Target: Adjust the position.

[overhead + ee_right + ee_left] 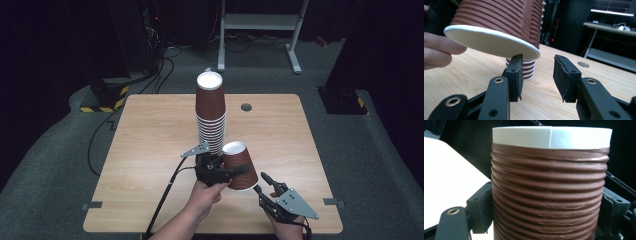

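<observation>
High view: desk [150, 150], wide bare margins at left and right edges. Cup stack [210, 112] mid-desk. Left gripper [220, 170] clamps tilted brown cup [239, 165] above near edge. Right gripper [267, 187] unclamped, empty, just beside cup rim.

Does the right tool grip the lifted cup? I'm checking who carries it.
No: the right tool has nothing between its pads, while the left tool clamps the ribbed cup.
</observation>
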Motion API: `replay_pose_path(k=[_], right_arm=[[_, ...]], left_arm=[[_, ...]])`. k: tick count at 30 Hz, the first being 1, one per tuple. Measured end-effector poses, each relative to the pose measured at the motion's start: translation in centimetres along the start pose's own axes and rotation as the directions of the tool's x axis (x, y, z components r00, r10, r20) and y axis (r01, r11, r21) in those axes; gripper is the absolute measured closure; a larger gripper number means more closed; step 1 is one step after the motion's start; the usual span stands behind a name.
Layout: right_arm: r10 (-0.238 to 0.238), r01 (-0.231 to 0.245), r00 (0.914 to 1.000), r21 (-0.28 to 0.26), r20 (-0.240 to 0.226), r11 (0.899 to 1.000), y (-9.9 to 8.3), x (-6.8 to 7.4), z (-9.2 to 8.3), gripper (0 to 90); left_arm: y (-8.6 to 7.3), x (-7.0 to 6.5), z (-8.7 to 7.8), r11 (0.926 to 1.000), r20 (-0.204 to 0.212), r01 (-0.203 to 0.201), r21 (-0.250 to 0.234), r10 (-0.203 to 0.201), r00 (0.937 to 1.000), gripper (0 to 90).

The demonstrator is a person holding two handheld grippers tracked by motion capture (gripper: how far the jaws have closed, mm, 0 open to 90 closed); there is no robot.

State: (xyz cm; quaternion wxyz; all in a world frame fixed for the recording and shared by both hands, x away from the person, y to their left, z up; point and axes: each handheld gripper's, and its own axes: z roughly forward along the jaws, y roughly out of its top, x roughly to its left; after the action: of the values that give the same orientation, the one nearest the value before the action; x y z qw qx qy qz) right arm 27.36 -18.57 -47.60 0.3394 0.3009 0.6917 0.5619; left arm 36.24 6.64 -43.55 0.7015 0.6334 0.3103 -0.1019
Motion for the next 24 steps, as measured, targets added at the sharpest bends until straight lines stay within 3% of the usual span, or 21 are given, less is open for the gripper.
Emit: replay_pose_path(k=[6,12,24], right_arm=[[-0.029,0.030,0.9993,-0.059,0.025,0.998,0.1,0.4,0.0,63.4],[-0.005,0.007,0.9998,-0.105,0.019,0.994,0.7,0.4,0.4,68.4],[-0.013,0.018,0.9995,-0.182,0.029,0.983,0.1,0.4,0.2,77.0]], left_arm=[[0.6,-0.4,-0.1,1.0000,0.011,-0.002,-0.001,0.002,0.9999,18.2],[1.2,-0.6,-0.2,1.0000,0.012,-0.001,0.001,0.001,0.9999,18.2],[1.0,-0.8,0.3,0.9998,0.015,0.020,0.010,-0.020,0.9997,18.2]])
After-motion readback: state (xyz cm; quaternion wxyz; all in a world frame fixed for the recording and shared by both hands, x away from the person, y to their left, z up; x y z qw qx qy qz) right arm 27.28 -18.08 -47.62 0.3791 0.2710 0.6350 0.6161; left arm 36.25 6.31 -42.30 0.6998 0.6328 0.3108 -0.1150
